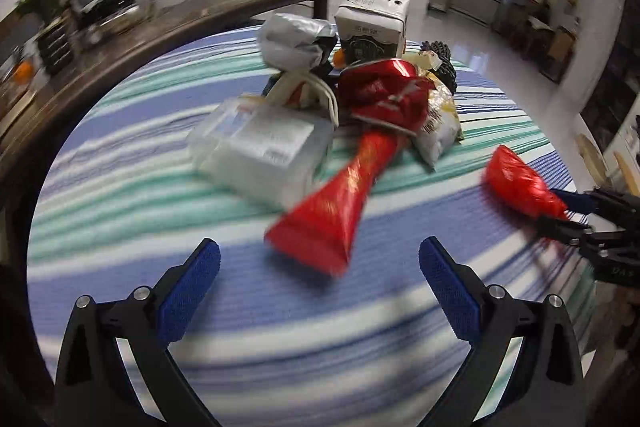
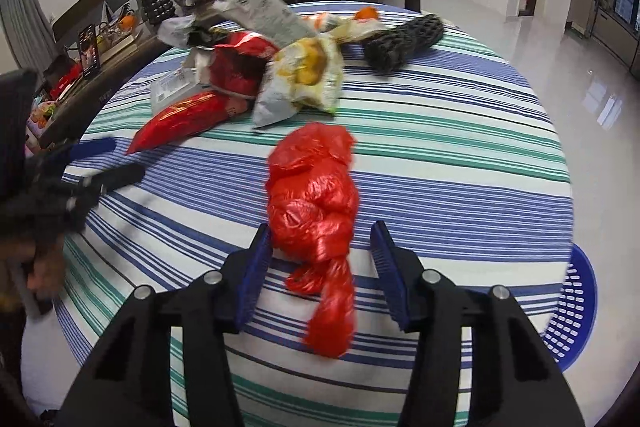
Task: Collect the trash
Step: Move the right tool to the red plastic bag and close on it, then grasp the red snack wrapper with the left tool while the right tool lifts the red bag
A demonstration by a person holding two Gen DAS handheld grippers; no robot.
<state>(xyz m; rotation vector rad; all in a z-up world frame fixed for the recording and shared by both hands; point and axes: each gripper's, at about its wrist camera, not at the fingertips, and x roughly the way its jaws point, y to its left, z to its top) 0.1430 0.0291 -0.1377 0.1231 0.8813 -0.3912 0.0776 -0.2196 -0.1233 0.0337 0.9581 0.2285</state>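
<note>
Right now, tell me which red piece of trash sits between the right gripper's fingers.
The knotted red plastic bag, lying alone on the cloth between the open right gripper fingers. The red snack wrappers lie in the pile beyond.

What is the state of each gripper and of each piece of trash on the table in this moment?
left gripper: open, empty, near the red wrapper.
right gripper: open, fingers on both sides of the red bag.
red bag: twisted shut, lying apart from the pile.
red wrapper: crumpled, lying flat.
milk carton: upright.
clear box: lying on its side.
chip bag: crumpled.
</note>
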